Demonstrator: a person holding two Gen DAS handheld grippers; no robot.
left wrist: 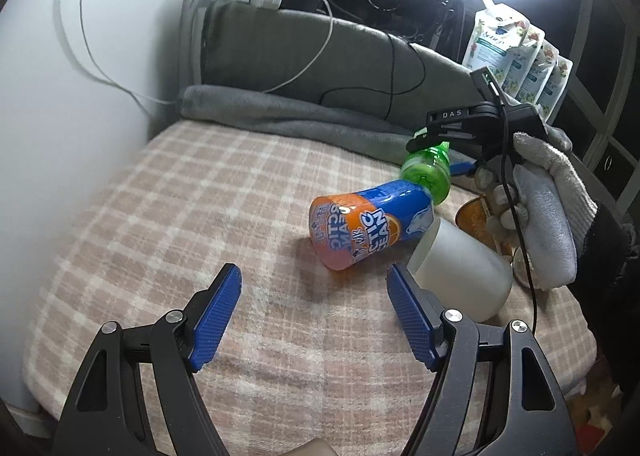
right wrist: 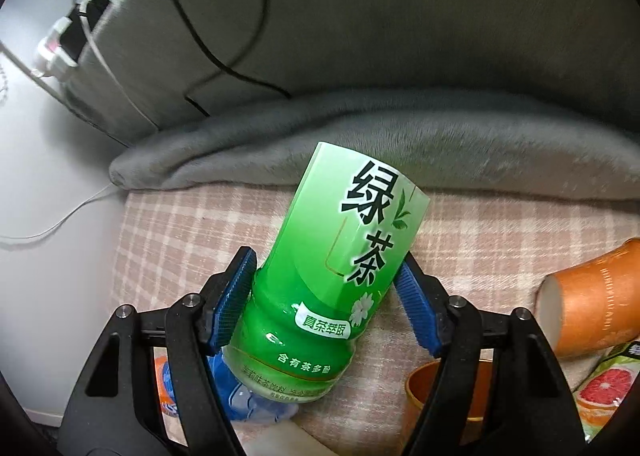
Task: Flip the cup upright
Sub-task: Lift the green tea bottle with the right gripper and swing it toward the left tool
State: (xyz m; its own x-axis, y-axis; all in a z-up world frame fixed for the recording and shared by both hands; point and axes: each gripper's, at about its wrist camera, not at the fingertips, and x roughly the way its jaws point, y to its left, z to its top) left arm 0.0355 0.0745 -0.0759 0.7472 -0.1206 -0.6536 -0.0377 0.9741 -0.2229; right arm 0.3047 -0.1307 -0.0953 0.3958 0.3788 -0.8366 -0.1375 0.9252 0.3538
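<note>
the green cup [right wrist: 340,268], cut from a green tea bottle and printed with "绿茶" in big dark characters, sits tilted between the blue pads of the right claw [right wrist: 326,292], which is closed on its lower body; its open cut end points up and away toward the grey blanket [right wrist: 360,143]. in the left wrist view the same green cup [left wrist: 426,171] is held above the plaid bed cover [left wrist: 200,195] by the right claw [left wrist: 430,141], gripped by a gloved hand [left wrist: 536,191]. just below the green cup lies one blue and orange cup [left wrist: 360,228] on its side, its upside-down label reading partly "ctic" and "ean". touching that one, nearer the camera, lies one frosted white cup [left wrist: 464,272], also on its side. one orange cup [right wrist: 596,296] lies right of the green cup, and one brown cup [right wrist: 448,396] sits below it. four flowered refill pouches [left wrist: 516,55] stand far behind. the left claw [left wrist: 314,316] is spread wide, holding nothing, over the bed cover.
</note>
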